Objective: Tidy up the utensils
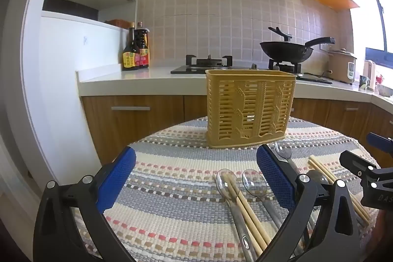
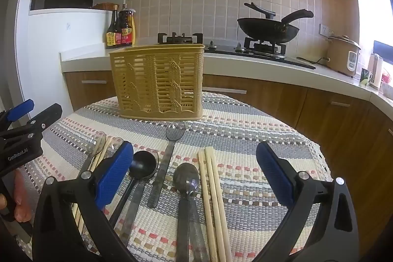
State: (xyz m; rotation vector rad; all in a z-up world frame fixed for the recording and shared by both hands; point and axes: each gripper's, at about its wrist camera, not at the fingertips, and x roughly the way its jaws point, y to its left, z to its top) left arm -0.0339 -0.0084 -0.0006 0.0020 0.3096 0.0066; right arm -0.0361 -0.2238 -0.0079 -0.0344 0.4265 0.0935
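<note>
A yellow slatted utensil basket (image 1: 249,109) (image 2: 158,82) stands upright at the far side of a table with a striped woven cloth (image 1: 172,188) (image 2: 245,139). Several metal spoons (image 2: 186,181) (image 1: 227,184) and pairs of wooden chopsticks (image 2: 212,188) (image 1: 248,210) lie flat on the cloth in front of it. My left gripper (image 1: 196,178) is open and empty, above the cloth left of the spoons. My right gripper (image 2: 195,171) is open and empty, with spoons and chopsticks between its fingers.
Behind the table runs a kitchen counter (image 1: 147,77) with wooden cabinets, sauce bottles (image 1: 136,50), a gas stove (image 1: 208,63), a black wok (image 2: 267,28) and a rice cooker (image 2: 342,55). The left gripper shows at the left edge of the right wrist view (image 2: 22,139).
</note>
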